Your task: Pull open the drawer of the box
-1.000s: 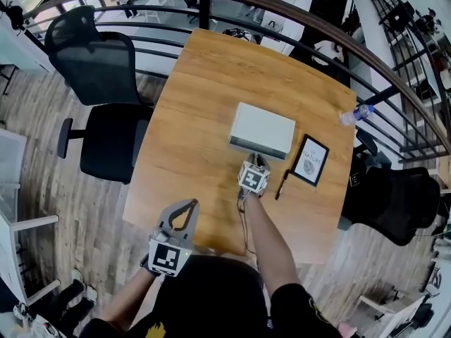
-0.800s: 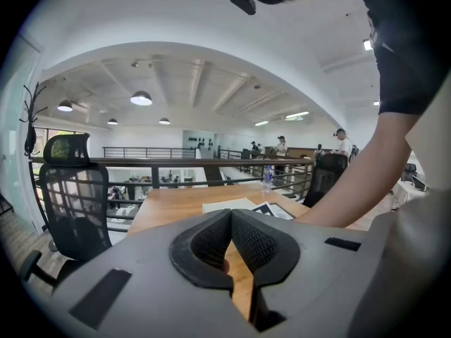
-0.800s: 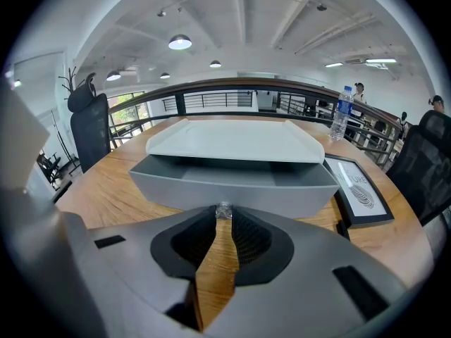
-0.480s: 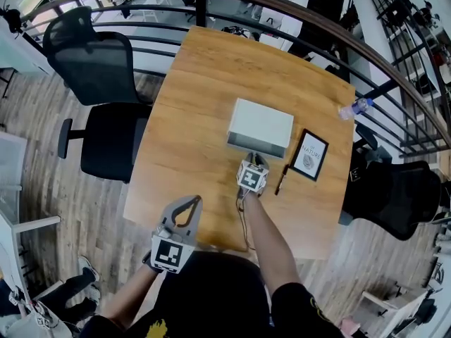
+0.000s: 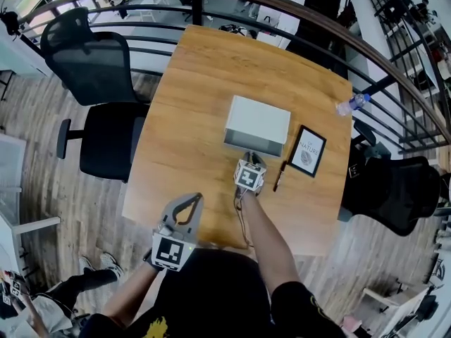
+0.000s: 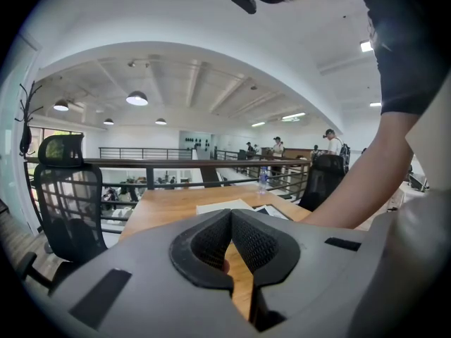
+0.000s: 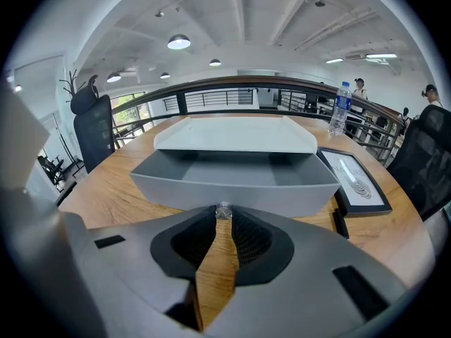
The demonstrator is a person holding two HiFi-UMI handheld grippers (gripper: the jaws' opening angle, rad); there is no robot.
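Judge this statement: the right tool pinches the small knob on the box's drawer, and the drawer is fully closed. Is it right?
No. The drawer is not closed: it stands partly pulled out of the box, as the right gripper view shows. The right tool does pinch its small knob.

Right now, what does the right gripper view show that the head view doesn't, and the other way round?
Only the right gripper view: the small clear knob pinched between the right gripper's jaws, with the drawer's front wall right behind it. Only the head view: the left gripper, jaws together, by the table's near edge, and the person's arm. Both: the white box, framed picture, water bottle and table.
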